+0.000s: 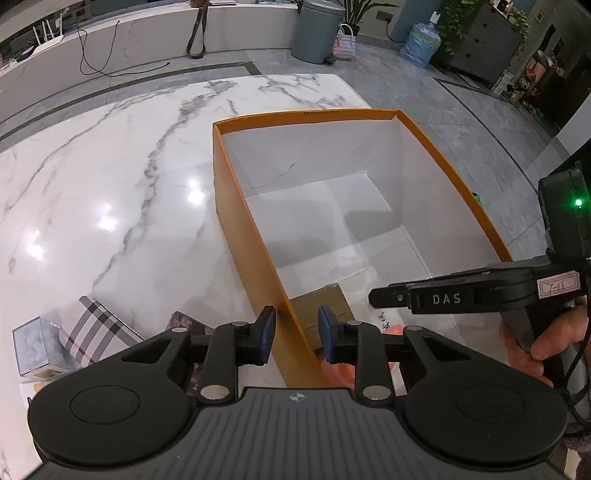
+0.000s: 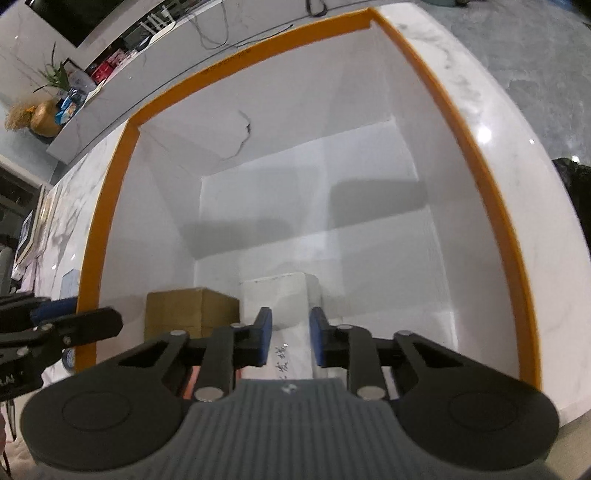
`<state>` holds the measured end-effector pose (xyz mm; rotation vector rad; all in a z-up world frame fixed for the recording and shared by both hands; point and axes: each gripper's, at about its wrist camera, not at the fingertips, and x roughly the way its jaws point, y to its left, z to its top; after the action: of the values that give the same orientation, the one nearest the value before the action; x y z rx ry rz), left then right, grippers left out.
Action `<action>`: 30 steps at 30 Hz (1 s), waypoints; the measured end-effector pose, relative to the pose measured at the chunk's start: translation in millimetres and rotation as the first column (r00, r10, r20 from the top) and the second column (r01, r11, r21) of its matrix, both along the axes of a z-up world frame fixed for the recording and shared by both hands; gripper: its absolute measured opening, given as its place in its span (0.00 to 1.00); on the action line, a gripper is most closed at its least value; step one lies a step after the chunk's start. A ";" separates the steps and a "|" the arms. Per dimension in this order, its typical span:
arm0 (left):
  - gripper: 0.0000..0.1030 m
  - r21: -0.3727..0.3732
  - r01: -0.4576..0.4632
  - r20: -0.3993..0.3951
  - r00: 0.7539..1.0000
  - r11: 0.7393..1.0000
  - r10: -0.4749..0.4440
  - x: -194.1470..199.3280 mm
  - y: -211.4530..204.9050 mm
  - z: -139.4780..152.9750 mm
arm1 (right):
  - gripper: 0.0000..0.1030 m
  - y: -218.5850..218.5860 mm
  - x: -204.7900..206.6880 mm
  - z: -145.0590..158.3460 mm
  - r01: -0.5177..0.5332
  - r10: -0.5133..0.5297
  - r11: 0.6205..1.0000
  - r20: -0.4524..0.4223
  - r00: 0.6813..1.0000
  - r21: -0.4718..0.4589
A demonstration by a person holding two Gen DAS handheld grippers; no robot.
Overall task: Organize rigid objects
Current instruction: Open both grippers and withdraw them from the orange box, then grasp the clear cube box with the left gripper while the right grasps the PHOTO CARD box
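An orange box with a white inside stands on the marble table; it fills the right wrist view. A tan carton and a white carton with handwriting lie at its near end; the tan carton also shows in the left wrist view. My right gripper is open, its blue pads either side of the white carton, not clearly touching it. My left gripper is open and empty, straddling the box's left wall. The right gripper reaches in from the right in the left wrist view.
A plaid box, a clear box and a dark patterned item lie on the marble table left of the orange box. Beyond the table are a grey bin, a water bottle and a cabinet.
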<state>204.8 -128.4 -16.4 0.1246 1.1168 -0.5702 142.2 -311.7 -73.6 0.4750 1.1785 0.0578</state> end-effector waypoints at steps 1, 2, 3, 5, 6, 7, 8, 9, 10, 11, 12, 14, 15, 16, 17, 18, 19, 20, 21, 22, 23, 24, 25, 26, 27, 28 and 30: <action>0.31 0.001 -0.001 0.001 1.000 1.000 0.001 -0.1 0.1 0.1 | 0.20 -1.3 0.3 -0.3 0.002 -0.002 1.000 -0.002 1.000 0.002; 0.31 0.002 -0.002 0.001 1.000 1.000 0.002 0.1 0.1 0.0 | 0.20 -2.9 0.7 -0.5 0.006 -0.006 1.000 -0.003 1.000 0.005; 0.31 0.001 -0.004 0.003 1.000 1.000 0.004 -0.1 0.7 0.3 | 0.20 -4.0 0.8 -0.6 0.008 -0.008 1.000 -0.003 1.000 0.006; 0.31 0.000 -0.006 0.007 1.000 1.000 0.006 -1.9 2.3 2.1 | 0.20 -3.6 1.1 1.1 0.006 -0.006 1.000 0.002 1.000 -0.004; 0.31 0.000 -0.007 0.010 1.000 1.000 0.007 -2.9 2.9 3.2 | 0.21 -3.7 0.4 3.3 0.008 -0.007 1.000 0.012 1.000 -0.018; 0.31 0.000 -0.009 0.013 1.000 1.000 0.009 -4.2 4.3 5.2 | 0.22 -3.6 -0.6 6.1 0.009 -0.008 1.000 0.022 1.000 -0.030; 0.31 -0.001 -0.011 0.016 1.000 1.000 0.011 -5.4 5.7 7.1 | 0.22 3.8 -4.6 9.2 0.013 -0.012 0.999 0.030 0.999 -0.038; 0.31 -0.003 -0.012 0.020 1.000 1.000 0.012 -7.2 7.8 9.8 | 0.22 4.7 -6.6 12.7 0.014 -0.012 0.999 0.041 0.999 -0.046; 0.31 -0.004 -0.013 0.025 1.000 1.000 0.013 -9.3 9.4 12.2 | 0.22 6.5 -8.6 16.0 0.008 -0.006 0.999 0.052 0.999 -0.052; 0.31 -0.005 -0.012 0.029 1.000 1.000 0.013 -11.3 11.2 14.7 | 0.22 9.2 -11.5 20.4 0.001 0.003 0.998 0.064 0.998 -0.059; 0.31 -0.005 -0.010 0.036 0.999 1.000 0.010 -14.6 13.4 17.9 | 0.22 11.2 -13.7 25.1 -0.007 0.012 0.998 0.077 0.997 -0.065; 0.31 -0.002 -0.003 0.049 0.999 1.000 0.003 -19.8 17.1 24.2 | 0.22 18.3 -19.1 37.2 -0.029 0.039 0.996 0.123 0.992 -0.087; 0.31 0.001 0.000 0.057 0.998 1.000 0.000 -22.9 19.6 27.5 | 0.23 21.9 -22.3 44.0 -0.041 0.055 0.994 0.148 0.987 -0.100; 0.31 0.004 0.003 0.070 0.998 1.000 -0.003 -26.5 23.0 31.8 | 0.23 26.7 -25.1 51.0 -0.054 0.073 0.992 0.173 0.982 -0.113; 0.31 0.007 0.005 0.080 0.997 1.000 -0.005 -29.1 26.1 35.7 | 0.23 31.5 -27.8 57.9 -0.067 0.090 0.990 0.199 0.976 -0.121; 0.31 0.010 0.005 0.090 0.996 1.000 -0.006 -32.8 31.4 40.3 | 0.23 36.7 -30.7 64.6 -0.082 0.109 0.988 0.225 0.968 -0.127; 0.31 0.012 0.005 0.100 0.995 1.000 -0.006 -35.4 36.4 44.3 | 0.23 43.0 -33.1 71.6 -0.100 0.132 0.986 0.248 0.960 -0.134; 0.31 0.016 0.005 0.109 0.994 1.000 -0.007 -37.7 40.7 47.7 | 0.23 49.5 -34.7 77.7 -0.116 0.151 0.983 0.268 0.952 -0.140; 0.31 0.021 0.002 0.122 0.992 1.000 -0.005 -41.1 47.3 51.7 | 0.23 55.2 -36.4 83.4 -0.133 0.171 0.981 0.288 0.942 -0.144; 0.31 0.025 0.000 0.133 0.991 1.000 -0.004 -43.2 53.6 54.4 | 0.23 62.9 -38.3 89.1 -0.155 0.195 0.977 0.309 0.931 -0.149; 0.31 0.029 -0.005 0.145 0.990 1.000 0.001 -44.5 60.6 57.4 | 0.23 70.7 -40.4 94.2 -0.176 0.218 0.972 0.324 0.921 -0.154; 0.31 0.030 -0.015 0.154 0.988 0.999 0.010 -45.9 68.0 59.7 | 0.23 79.1 -41.4 98.0 -0.199 0.243 0.967 0.335 0.910 -0.161; 0.31 0.029 -0.022 0.161 0.987 0.999 0.017 -46.7 75.8 61.5 | 0.23 87.6 -41.8 101.5 -0.220 0.265 0.961 0.342 0.902 -0.166; 0.31 0.028 -0.030 0.166 0.986 0.999 0.025 -47.7 83.0 62.4 | 0.23 96.6 -42.5 103.5 -0.241 0.286 0.956 0.344 0.894 -0.170; 0.31 0.025 -0.043 0.172 0.984 0.999 0.038 -48.8 90.7 62.7 | 0.23 105.0 -42.4 104.6 -0.261 0.306 0.950 0.342 0.889 -0.172; 0.31 0.022 -0.050 0.174 0.984 0.999 0.045 -50.6 97.4 61.9 | 0.23 113.4 -42.7 105.0 -0.279 0.323 0.944 0.338 0.884 -0.175; 0.31 0.016 -0.044 0.169 0.985 0.999 0.040 -54.6 108.7 56.8 | 0.23 130.3 -41.0 104.9 -0.312 0.356 0.933 0.325 0.876 -0.180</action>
<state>150.2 -19.6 40.3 0.1627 0.9584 -0.5019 101.2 -181.4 31.3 0.1362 0.8906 0.3560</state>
